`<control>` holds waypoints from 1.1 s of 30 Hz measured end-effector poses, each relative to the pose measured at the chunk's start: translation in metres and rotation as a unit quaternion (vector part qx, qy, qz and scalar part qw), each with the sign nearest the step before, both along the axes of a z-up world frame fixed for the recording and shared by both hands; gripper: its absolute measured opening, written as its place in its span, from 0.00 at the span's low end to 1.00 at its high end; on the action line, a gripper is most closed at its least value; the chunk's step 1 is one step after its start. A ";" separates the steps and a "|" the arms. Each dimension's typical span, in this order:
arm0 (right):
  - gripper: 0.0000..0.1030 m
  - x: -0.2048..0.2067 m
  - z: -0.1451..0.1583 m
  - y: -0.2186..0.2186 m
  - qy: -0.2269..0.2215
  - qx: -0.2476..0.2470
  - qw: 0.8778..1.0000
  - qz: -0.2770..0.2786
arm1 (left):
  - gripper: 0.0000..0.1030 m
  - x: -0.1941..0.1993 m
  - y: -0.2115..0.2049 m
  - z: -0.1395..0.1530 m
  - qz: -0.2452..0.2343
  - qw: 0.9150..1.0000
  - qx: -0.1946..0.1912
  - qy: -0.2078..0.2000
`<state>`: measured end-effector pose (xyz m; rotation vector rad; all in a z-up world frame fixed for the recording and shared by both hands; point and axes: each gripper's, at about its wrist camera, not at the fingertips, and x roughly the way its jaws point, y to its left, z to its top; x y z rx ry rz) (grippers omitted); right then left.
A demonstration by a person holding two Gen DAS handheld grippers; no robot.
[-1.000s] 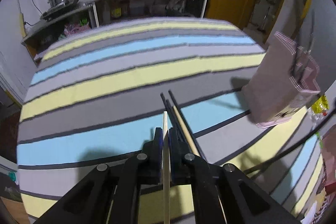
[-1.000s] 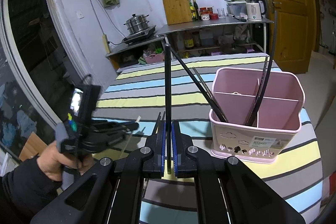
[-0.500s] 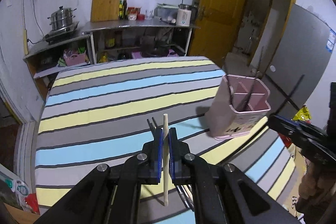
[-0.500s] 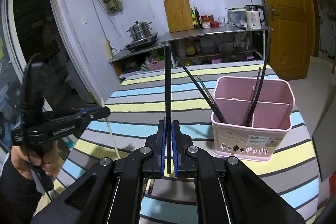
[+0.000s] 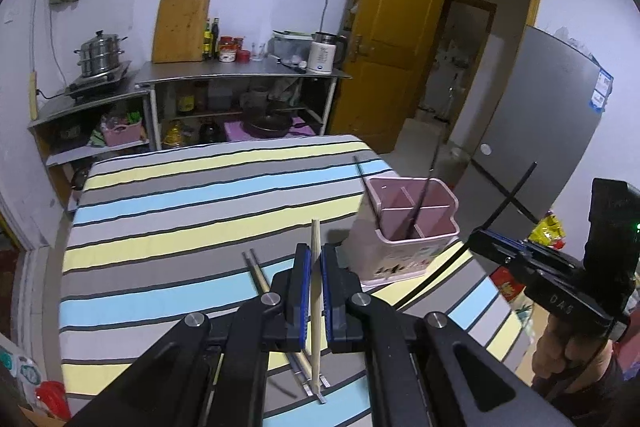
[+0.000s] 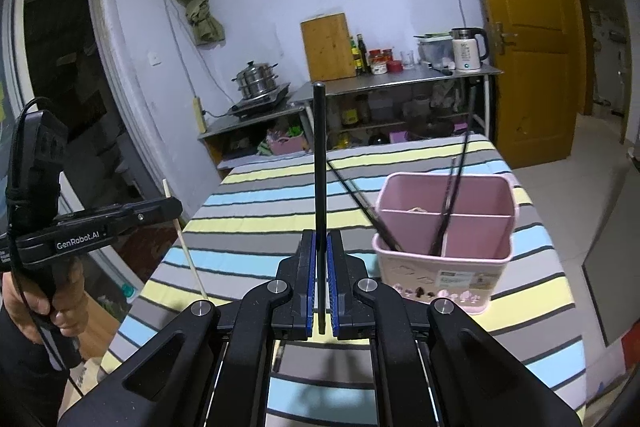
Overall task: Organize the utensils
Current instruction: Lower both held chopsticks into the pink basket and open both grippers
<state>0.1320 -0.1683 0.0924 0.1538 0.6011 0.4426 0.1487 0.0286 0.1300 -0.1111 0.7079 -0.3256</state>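
My left gripper (image 5: 315,259) is shut on a pale wooden chopstick (image 5: 316,307), held high above the striped table (image 5: 168,219). From the right wrist view that same gripper (image 6: 168,205) shows at the left with the wooden chopstick (image 6: 188,251) slanting down from it. My right gripper (image 6: 320,247) is shut on a black chopstick (image 6: 319,163) that stands upright. The pink divided holder (image 6: 444,259) sits just right of it with several black chopsticks leaning inside. In the left wrist view the holder (image 5: 404,251) is right of my fingers, and the right gripper (image 5: 480,239) hovers beside it.
More chopsticks (image 5: 260,279) lie on the cloth below my left gripper. A person's hands (image 6: 60,307) hold both tools. Metal kitchen shelves (image 5: 240,83) with pots stand behind the table, a yellow door (image 5: 384,39) and a grey fridge (image 5: 532,131) at the right.
My left gripper has lifted the wooden chopstick well up off the table, so the holder now shows from above. The right gripper rose slightly with its black chopstick.
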 end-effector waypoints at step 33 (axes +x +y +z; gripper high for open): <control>0.05 0.059 0.033 -0.073 -0.032 0.026 0.993 -0.108 | 0.05 0.128 -0.108 0.035 -0.023 0.996 -0.059 -0.061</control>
